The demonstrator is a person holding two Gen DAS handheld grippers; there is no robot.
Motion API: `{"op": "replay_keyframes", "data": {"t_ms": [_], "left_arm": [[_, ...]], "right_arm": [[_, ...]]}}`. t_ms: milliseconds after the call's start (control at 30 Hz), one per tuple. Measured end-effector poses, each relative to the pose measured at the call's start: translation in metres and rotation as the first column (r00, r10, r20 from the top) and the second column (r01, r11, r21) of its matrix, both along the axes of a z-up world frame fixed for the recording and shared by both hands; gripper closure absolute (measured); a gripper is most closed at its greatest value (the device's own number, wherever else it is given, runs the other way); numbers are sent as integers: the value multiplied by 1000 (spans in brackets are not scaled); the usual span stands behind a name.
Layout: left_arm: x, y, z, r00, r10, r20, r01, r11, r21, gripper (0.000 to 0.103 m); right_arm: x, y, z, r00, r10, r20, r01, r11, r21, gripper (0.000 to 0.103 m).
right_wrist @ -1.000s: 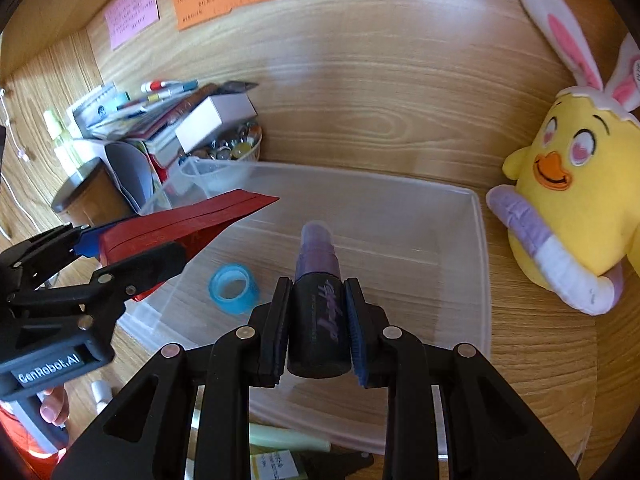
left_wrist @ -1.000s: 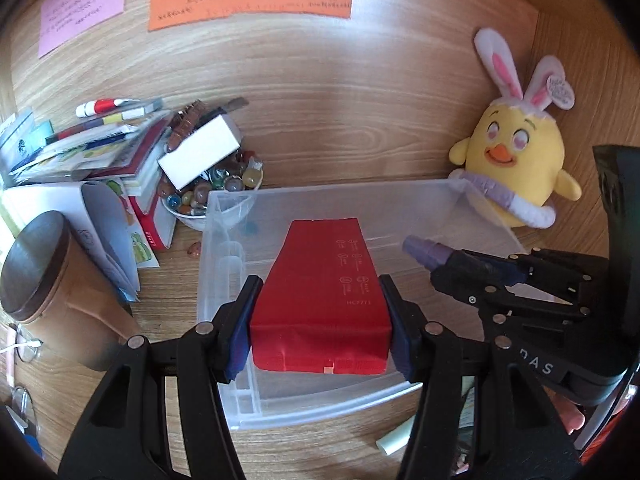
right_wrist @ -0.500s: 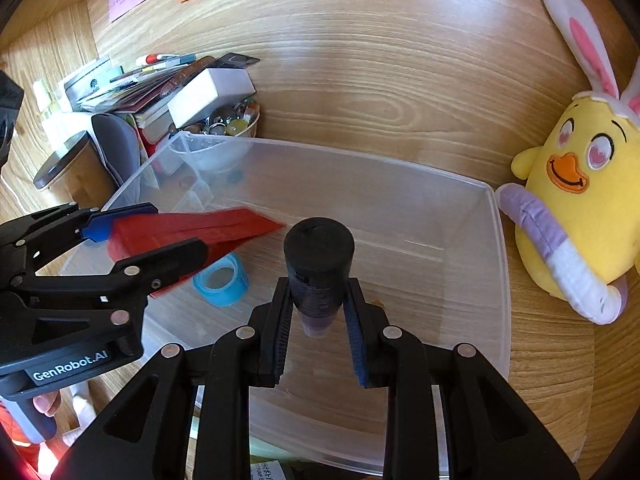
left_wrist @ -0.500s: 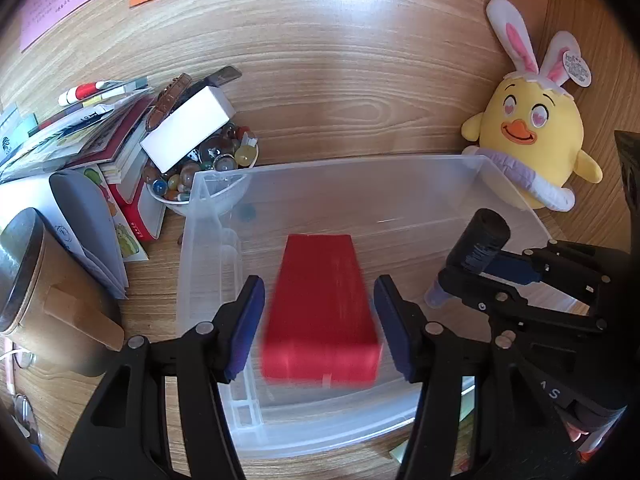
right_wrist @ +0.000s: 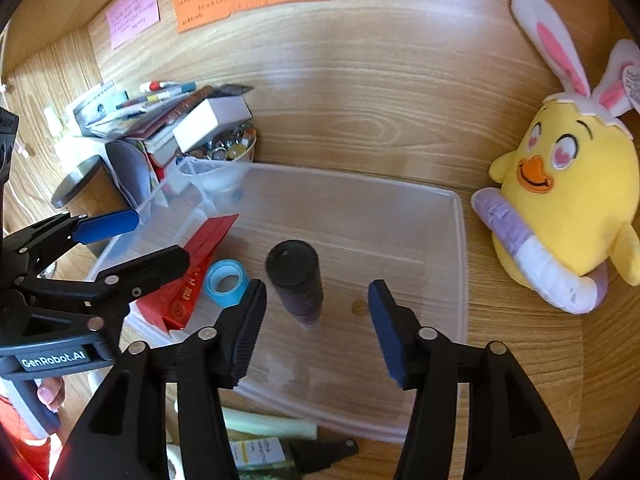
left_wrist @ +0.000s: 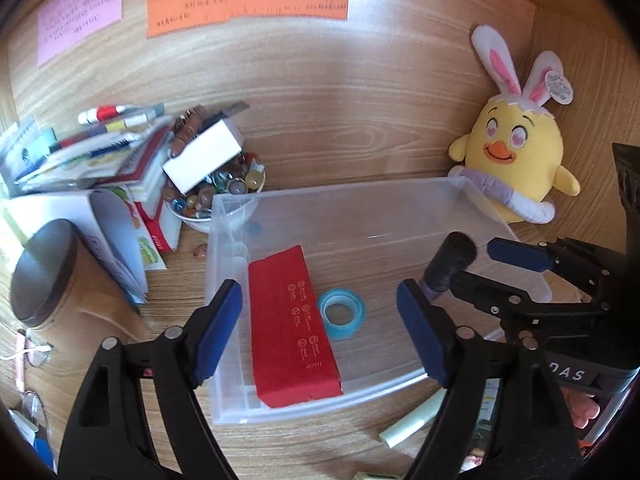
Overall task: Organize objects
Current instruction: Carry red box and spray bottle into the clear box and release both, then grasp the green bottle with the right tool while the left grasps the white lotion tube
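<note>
Jaws of the left gripper (left_wrist: 318,326) stand wide, having just been opening, and its blue pads touch nothing; the flat red rectangular packet (left_wrist: 292,326) lies below them on the floor of the clear plastic storage bin (left_wrist: 344,202), along the bin's left wall. Just right of the packet, near the bin's middle, sits a blue roll of tape (left_wrist: 341,314). The right gripper (right_wrist: 316,320) has also just been opening, and its pads stand clear on either side of the dark purple spray bottle with a black cap (right_wrist: 297,280), which stands upright on the bin floor. Against the bin's far left corner sits a white bowl of coloured marbles (left_wrist: 218,194). At the bin's far right corner leans a yellow chick plush with bunny ears (right_wrist: 568,196) on the wooden desk (left_wrist: 360,136).
</note>
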State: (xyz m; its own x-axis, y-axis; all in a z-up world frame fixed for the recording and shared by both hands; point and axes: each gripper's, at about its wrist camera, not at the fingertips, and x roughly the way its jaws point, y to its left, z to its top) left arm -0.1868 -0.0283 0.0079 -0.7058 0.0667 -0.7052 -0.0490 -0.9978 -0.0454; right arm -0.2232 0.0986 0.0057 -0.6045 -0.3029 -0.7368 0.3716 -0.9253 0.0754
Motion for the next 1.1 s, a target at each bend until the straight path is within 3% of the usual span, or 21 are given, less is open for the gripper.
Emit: {"op": "replay_keyframes", "data": {"t_ms": [167,467,800,1100], "left_arm": [[23,0,11,999,3,-42,-4,1000,-30,8],[66,-9,10,999,-8,-45,6,999,-42,4],[102,-23,-19,999,37,7,-36,997,-65,4],[127,-48,-47,992,95,87,-95,995,-8,4]], "right_arm": [[19,6,11,999,-2,-38,2,1000,0,41],[60,13,19,994,-3,-107,3,1000,6,22],[92,26,7,995,-11,-98,11,1000,-1,21],[113,29,-21,999,-21,-39,21,1000,19,20]]}}
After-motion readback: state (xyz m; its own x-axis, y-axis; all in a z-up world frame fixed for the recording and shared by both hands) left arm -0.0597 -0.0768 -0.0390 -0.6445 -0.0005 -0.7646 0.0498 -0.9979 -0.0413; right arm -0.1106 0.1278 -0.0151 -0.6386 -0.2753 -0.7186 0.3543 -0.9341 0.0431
